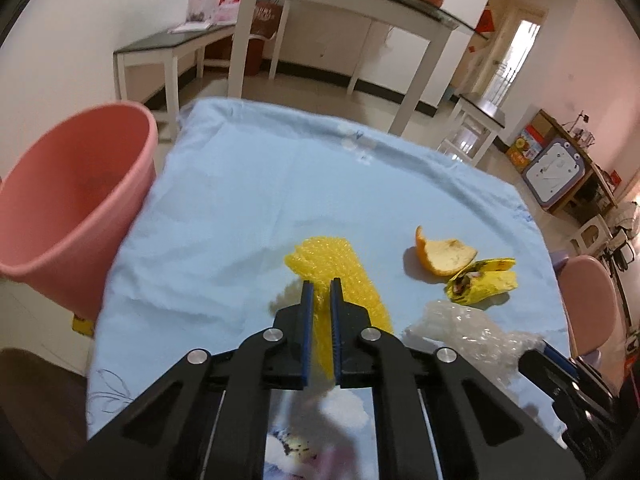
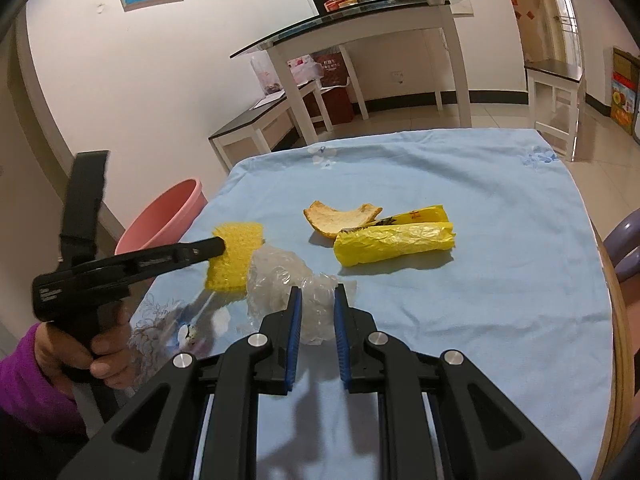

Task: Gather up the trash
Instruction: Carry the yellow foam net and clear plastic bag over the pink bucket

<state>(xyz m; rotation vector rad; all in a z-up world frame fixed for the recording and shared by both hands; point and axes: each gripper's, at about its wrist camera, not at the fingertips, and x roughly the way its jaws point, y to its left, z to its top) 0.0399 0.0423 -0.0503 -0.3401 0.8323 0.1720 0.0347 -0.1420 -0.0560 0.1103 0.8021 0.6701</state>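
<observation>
Four scraps on cloth (image 2: 460, 184), none seen binned | your left gripper (image 1: 321, 286) pinches yellow foam (image 1: 340, 264); right gripper (image 2: 317, 294) clamps clear plastic (image 2: 288, 276) | peel (image 2: 340, 218), wrapper (image 2: 394, 242) untouched (bucket (image 1: 76, 184) left).

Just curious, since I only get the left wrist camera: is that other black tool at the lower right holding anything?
Observer: Yes. The right wrist view shows the right gripper closed on the crumpled clear plastic.
Operator: And what is carrying the tool I'm looking along?
Observer: A hand in a purple sleeve grips the handle of the left gripper.
</observation>
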